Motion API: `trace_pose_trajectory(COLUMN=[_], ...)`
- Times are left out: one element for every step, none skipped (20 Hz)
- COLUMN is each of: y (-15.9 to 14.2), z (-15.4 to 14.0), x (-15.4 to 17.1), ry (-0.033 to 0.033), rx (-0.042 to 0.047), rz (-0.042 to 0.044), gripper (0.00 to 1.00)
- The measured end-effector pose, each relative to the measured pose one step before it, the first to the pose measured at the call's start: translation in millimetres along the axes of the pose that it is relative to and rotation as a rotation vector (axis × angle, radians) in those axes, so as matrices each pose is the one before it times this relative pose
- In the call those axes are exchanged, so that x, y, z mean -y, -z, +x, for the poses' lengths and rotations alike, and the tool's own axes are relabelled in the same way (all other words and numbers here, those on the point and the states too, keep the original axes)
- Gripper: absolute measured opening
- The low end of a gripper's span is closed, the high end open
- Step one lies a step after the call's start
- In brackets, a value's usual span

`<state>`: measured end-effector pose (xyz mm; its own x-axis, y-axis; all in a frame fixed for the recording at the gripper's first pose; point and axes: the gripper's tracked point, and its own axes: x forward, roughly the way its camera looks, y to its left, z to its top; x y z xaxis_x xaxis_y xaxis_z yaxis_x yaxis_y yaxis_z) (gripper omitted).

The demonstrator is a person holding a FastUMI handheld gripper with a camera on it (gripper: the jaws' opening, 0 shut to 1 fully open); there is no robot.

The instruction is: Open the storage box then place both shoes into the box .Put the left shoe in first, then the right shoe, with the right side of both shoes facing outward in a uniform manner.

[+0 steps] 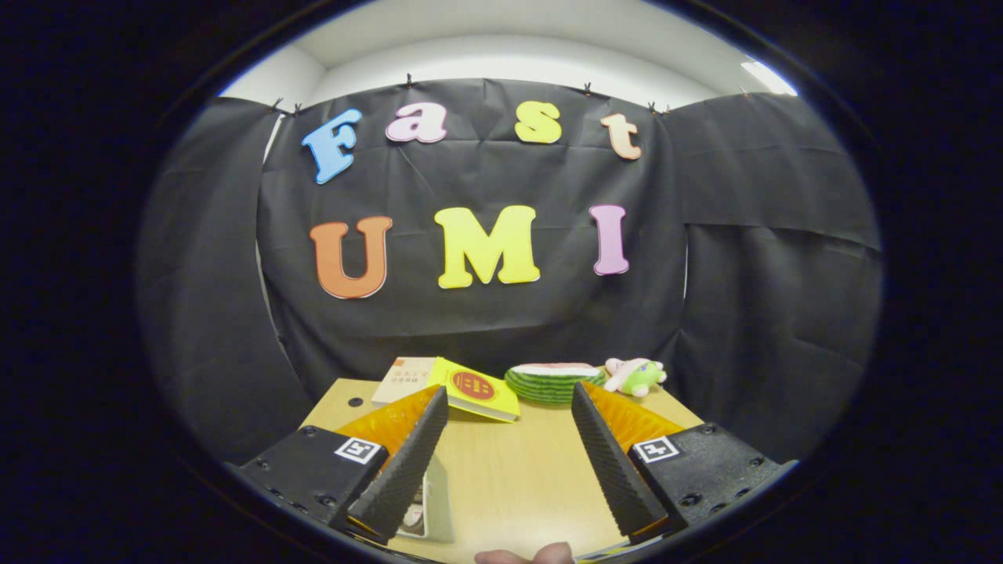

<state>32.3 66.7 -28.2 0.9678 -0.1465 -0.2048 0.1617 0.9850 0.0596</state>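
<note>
My gripper (pixel 509 399) is open, its two fingers spread wide over a light wooden table (pixel 509 470) with nothing between them. Under the left finger (pixel 407 454) lies part of a pale flat object (pixel 427 501); I cannot tell what it is. A fingertip of a person (pixel 525 554) peeks in at the near edge of the table, between the fingers.
Beyond the fingers, at the table's far edge, lie a yellow booklet with a red circle (pixel 474 389), a pale card (pixel 403 377) behind it, a green striped watermelon-slice toy (pixel 552 381) and a small pink-and-green plush toy (pixel 636 374). Black cloth walls surround the table.
</note>
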Motion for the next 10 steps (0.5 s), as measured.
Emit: trace_pose_trajectory(y=[-0.36,-0.77,-0.29,-0.38,0.94,-0.61,-1.17,-1.42,0.22,-0.47], z=[0.01,-1.21,-1.16,0.05,-0.20,-0.91,-0.56,-0.66,-1.28,-1.31], x=[1.07,1.21,-0.70,0.28,-1.17,-1.07,-0.35,-0.21,1.39,0.39], ry=[0.00273,0.00163,-0.00012,0.00085,-0.00329,-0.00214,-0.00187,-0.00031,0.00099,0.00135], rx=[0.00281,0.00393,0.00420,0.00021,-0.00190,-0.00082,0.00210,0.00224,0.00239,0.00240], rz=[-0.00115,-0.00069,-0.00325,-0.00461,-0.00421,-0.00067,0.00063,-0.00015,-0.00255,-0.00181], gripper=[1.00,1.00,1.00,1.00,1.00,1.00,1.00,1.00,1.00,1.00])
